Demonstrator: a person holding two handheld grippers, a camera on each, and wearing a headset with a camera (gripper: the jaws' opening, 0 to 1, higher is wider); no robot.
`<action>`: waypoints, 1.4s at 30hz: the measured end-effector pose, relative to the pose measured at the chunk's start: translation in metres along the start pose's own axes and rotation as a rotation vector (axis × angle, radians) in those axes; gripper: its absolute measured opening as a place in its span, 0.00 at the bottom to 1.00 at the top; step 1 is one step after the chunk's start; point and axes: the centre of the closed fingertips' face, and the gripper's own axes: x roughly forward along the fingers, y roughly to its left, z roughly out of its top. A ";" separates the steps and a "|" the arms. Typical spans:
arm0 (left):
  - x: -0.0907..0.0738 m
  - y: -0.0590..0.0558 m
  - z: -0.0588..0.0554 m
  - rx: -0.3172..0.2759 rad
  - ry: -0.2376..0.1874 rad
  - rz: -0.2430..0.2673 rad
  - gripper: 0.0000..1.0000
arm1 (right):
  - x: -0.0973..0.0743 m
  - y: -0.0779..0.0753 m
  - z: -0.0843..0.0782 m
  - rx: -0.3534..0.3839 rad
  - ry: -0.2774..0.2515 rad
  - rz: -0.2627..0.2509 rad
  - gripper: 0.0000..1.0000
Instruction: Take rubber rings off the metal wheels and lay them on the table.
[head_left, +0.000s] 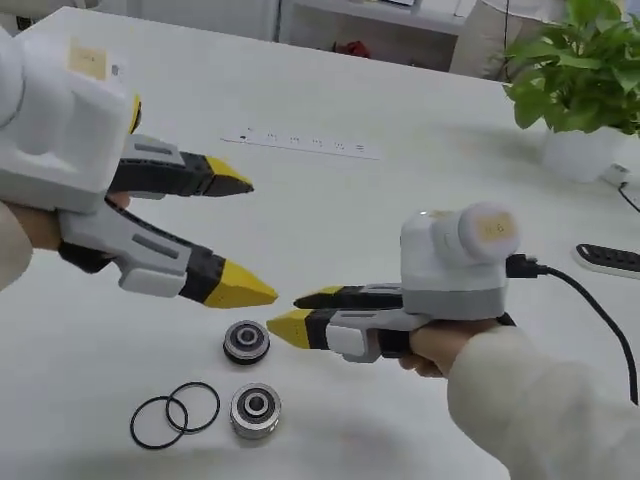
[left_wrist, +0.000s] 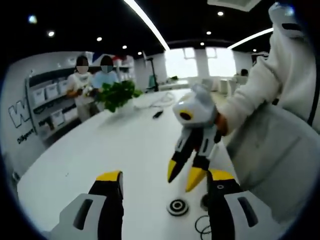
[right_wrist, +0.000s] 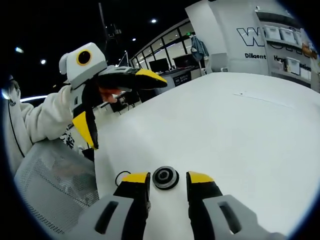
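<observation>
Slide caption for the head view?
Open left gripper and right gripper near dark-rimmed metal wheel, bare metal wheel, two black rubber rings.

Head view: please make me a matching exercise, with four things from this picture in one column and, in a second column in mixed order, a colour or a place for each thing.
Things
1. farther wheel
2. nearer wheel
3. rubber rings
4. plant

Colour or place
A. silvery rim
B. green, at the far right
C. dark rim
D. lying flat, one overlapping the other

Pairs: 1-C, 2-A, 3-D, 4-B
</observation>
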 end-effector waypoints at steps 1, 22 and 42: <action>0.000 0.002 -0.004 0.006 0.015 0.008 0.67 | 0.002 -0.001 -0.001 -0.012 0.007 -0.001 0.26; 0.036 -0.019 -0.064 -0.069 0.115 -0.041 0.52 | 0.022 0.005 -0.039 -0.156 0.122 0.014 0.28; 0.044 -0.030 -0.077 -0.111 0.126 -0.050 0.27 | 0.021 0.002 -0.036 -0.129 0.090 0.012 0.25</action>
